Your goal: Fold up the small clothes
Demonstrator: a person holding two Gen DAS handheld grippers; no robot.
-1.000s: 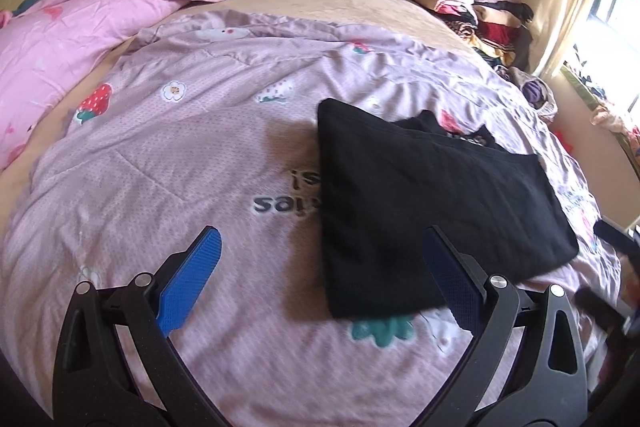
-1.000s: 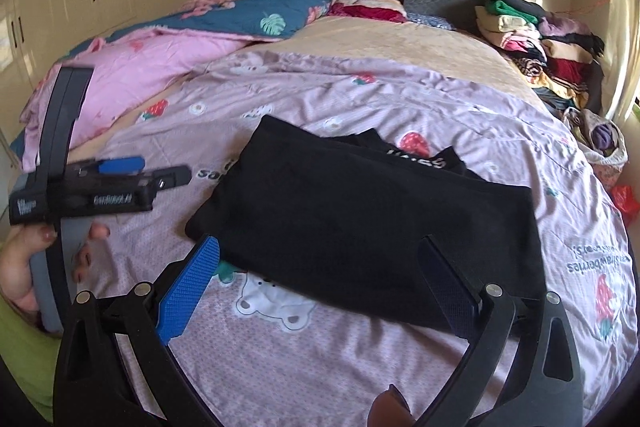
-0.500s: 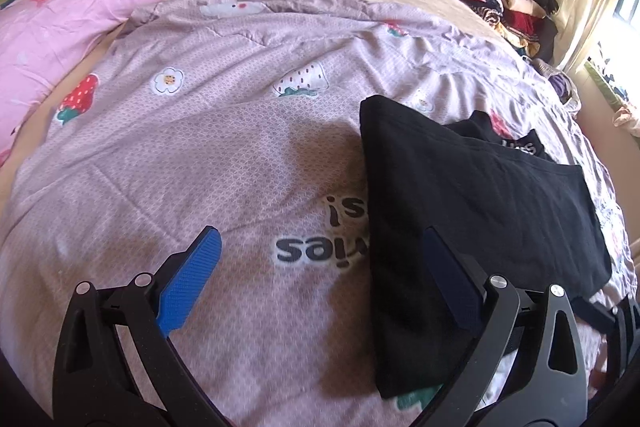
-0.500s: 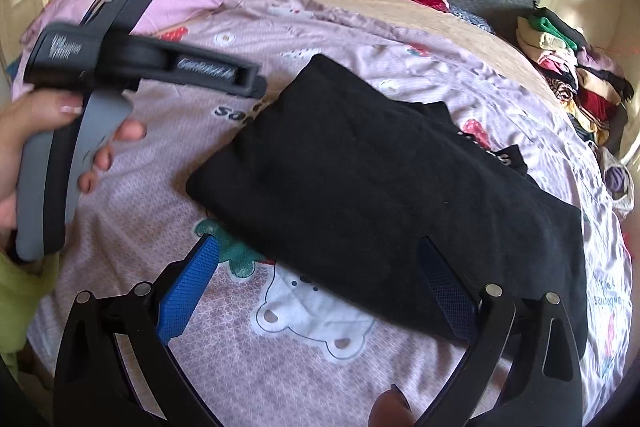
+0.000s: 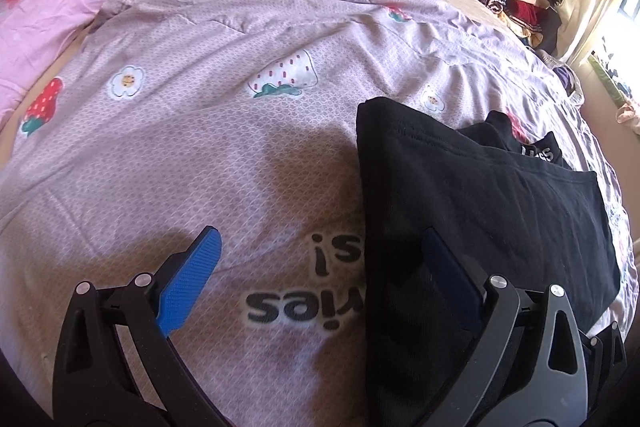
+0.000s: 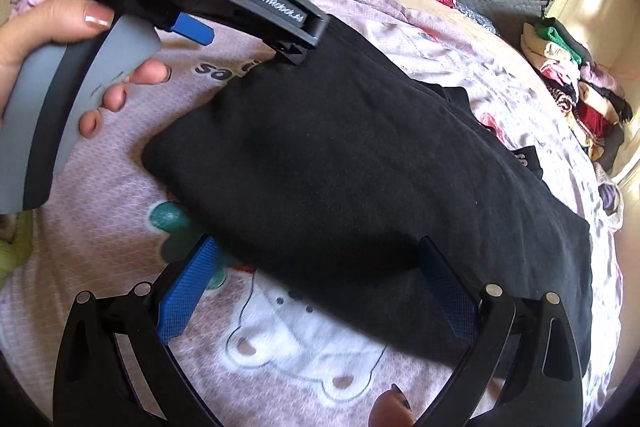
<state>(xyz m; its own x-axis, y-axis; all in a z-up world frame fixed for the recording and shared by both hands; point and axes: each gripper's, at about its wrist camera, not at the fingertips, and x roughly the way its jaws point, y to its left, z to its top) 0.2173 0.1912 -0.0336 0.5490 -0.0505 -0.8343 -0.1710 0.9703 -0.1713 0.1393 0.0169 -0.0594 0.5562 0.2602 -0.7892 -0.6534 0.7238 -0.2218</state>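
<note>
garment: black knit cotton top (image 6: 360,163) lying flat on lilac cartoon-print quilt (image 5: 200,147), folded once to a rectangle | left gripper (image 5: 320,275) and right gripper (image 6: 316,279): jaws spread, empty | remaining: probably another fold

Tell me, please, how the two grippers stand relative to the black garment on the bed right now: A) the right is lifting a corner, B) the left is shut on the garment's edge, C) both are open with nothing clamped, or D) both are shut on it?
C: the left gripper and the right gripper both show blue pads spread wide, and the black garment lies flat on the lilac quilt, unclamped.
</note>
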